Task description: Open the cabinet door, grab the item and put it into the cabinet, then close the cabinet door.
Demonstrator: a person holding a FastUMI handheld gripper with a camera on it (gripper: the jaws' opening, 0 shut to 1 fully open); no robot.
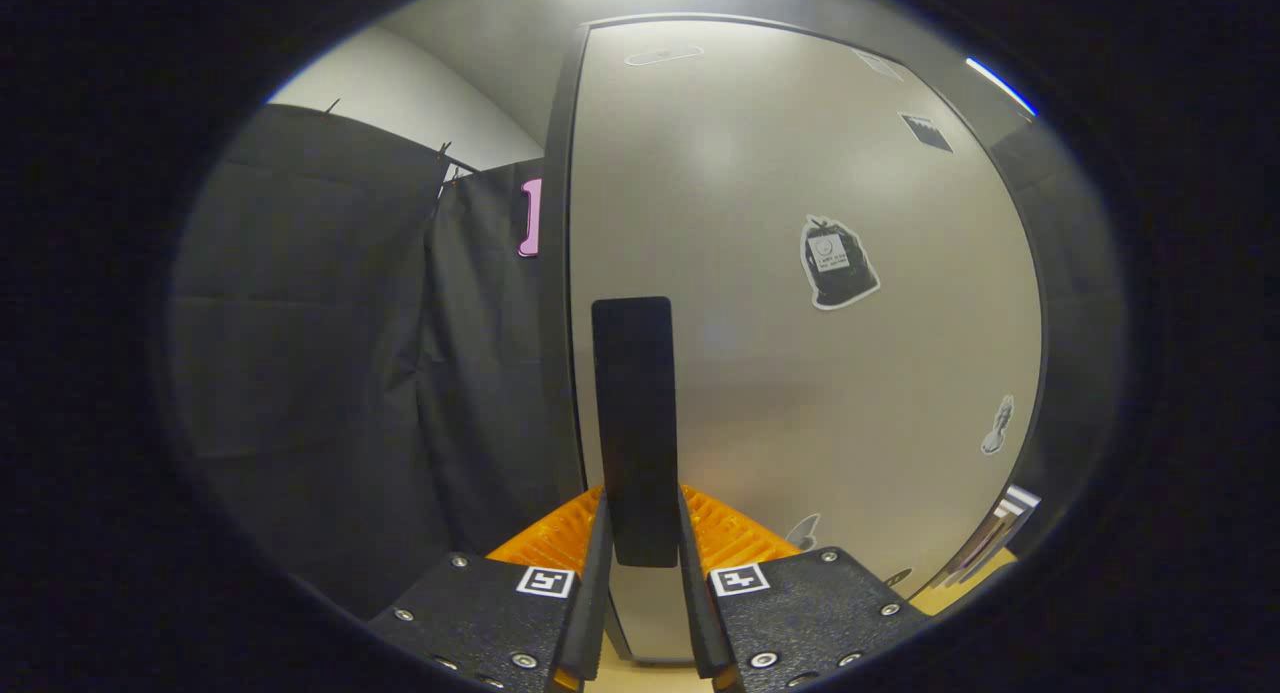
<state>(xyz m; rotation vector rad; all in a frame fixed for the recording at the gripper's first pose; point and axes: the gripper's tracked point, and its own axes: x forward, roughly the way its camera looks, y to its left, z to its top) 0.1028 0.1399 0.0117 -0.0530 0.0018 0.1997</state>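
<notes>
My gripper (640, 553) is clenched on the tall black bar handle (633, 413), upright on the matte grey cabinet door's (800, 373) left edge.

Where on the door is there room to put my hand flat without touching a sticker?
The broad bare stretch of the cabinet door between the black handle and the bag-shaped sticker is free, also the area below that sticker. It is crowded at the handle, which sits between the gripper fingers, apparently clamped.
</notes>
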